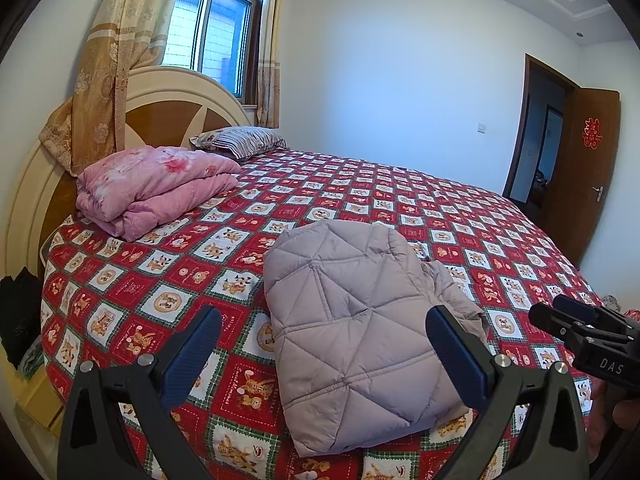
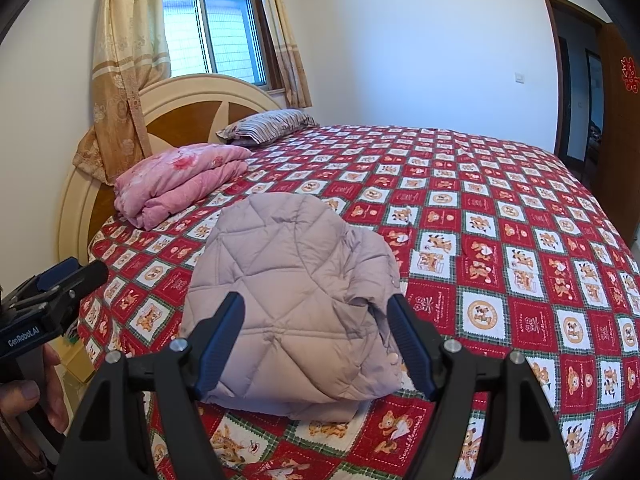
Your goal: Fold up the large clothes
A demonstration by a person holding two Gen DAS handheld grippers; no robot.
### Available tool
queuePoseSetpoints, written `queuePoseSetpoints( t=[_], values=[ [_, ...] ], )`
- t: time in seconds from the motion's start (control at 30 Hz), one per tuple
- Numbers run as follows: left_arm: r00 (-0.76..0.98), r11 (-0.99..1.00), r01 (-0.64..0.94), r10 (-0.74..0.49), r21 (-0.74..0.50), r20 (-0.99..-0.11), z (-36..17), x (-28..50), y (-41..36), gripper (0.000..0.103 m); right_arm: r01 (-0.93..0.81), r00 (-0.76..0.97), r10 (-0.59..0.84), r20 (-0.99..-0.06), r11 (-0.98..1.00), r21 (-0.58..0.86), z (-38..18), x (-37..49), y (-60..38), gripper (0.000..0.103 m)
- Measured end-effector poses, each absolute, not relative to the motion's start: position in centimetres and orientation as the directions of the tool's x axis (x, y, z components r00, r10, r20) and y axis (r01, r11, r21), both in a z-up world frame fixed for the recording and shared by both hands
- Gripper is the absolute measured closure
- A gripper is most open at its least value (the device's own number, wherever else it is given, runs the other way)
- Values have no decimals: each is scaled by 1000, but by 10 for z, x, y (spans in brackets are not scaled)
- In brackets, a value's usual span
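Observation:
A pale lilac quilted puffer jacket lies folded into a compact bundle near the front edge of the bed; it also shows in the right wrist view. My left gripper is open and empty, held just above and in front of the jacket, its jaws wide on either side. My right gripper is open and empty, also hovering in front of the jacket. The right gripper shows at the right edge of the left wrist view, and the left gripper at the left edge of the right wrist view.
The bed has a red patchwork bear-print cover. A folded pink quilt and a striped pillow lie by the headboard. Curtains and a window are behind. An open brown door stands at the right.

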State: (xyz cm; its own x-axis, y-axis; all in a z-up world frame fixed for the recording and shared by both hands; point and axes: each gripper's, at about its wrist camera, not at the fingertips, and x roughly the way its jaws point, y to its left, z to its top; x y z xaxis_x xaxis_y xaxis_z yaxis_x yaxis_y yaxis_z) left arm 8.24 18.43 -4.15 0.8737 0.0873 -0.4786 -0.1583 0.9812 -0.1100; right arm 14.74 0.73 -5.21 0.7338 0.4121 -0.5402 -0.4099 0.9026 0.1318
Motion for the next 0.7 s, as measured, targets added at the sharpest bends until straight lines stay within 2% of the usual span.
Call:
queuePoseSetpoints(
  t=[0.27,0.7],
  values=[
    [858,978,-201,147,-59,-491,-44,85,185,1,-407,736,411,-538,904,132,-52,147,7,26],
    [840,979,-203,164,-19,-518,-49,90,179,1,-407,737,409,-538,904,130,-53,147,8,26]
  ],
)
